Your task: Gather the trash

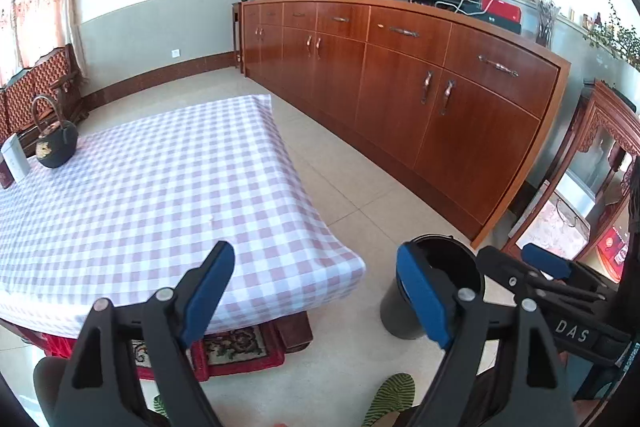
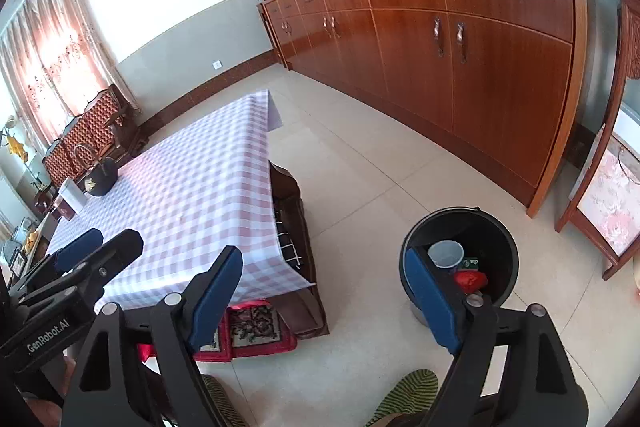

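Presently, hazards listed.
Left gripper (image 1: 316, 291): jaws apart, empty.
Right gripper (image 2: 324, 291): jaws apart, empty.
Trash (image 2: 460, 267): cup and wrappers inside bin (image 2: 500, 227), on floor off table's near corner.
Table (image 1: 160, 187): no visible litter; a small speck could be overlooked.
Risk: the two grippers, close together, may knock each other or tip the bin.

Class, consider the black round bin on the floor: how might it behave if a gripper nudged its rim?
The black round bin would probably slide on the smooth tiled floor. It looks light, holding only a pale cup and small wrappers. Being tall and narrower at the base, it might tip.
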Demonstrator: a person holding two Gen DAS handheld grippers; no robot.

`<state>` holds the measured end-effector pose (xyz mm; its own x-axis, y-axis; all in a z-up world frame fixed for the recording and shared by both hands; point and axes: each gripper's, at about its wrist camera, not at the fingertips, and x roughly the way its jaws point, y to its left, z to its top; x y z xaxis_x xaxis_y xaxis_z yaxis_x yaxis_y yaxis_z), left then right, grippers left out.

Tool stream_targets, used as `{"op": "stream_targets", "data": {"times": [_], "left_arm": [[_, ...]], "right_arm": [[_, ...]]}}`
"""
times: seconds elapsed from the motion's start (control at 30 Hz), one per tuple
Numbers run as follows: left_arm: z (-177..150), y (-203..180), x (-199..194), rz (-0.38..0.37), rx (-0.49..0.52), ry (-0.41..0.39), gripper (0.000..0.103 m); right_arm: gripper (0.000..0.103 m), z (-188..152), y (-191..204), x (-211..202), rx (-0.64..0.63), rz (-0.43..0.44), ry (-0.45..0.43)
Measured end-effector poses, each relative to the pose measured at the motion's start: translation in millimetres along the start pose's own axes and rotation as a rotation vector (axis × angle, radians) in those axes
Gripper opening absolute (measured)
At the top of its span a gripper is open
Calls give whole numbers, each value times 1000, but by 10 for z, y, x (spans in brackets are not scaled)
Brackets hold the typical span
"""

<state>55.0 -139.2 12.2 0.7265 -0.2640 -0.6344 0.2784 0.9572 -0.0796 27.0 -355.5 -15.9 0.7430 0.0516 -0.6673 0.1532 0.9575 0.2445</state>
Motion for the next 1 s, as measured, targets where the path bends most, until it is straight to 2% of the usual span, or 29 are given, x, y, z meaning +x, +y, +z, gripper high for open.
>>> {"op": "stream_targets", "data": {"times": [0.2,0.37,1.0], "left_arm": [[-26,291,-371,31,-49,-57,89],[-52,456,-595,70,-89,-110,97],[-200,693,-748,114,-141,-131,98]], "right_arm": [[89,-69,565,-326,-82,-38,-59],[91,-73,804,-468,-109,-58,-101],[92,-23,1004,-527,-149,-56,-135]]}}
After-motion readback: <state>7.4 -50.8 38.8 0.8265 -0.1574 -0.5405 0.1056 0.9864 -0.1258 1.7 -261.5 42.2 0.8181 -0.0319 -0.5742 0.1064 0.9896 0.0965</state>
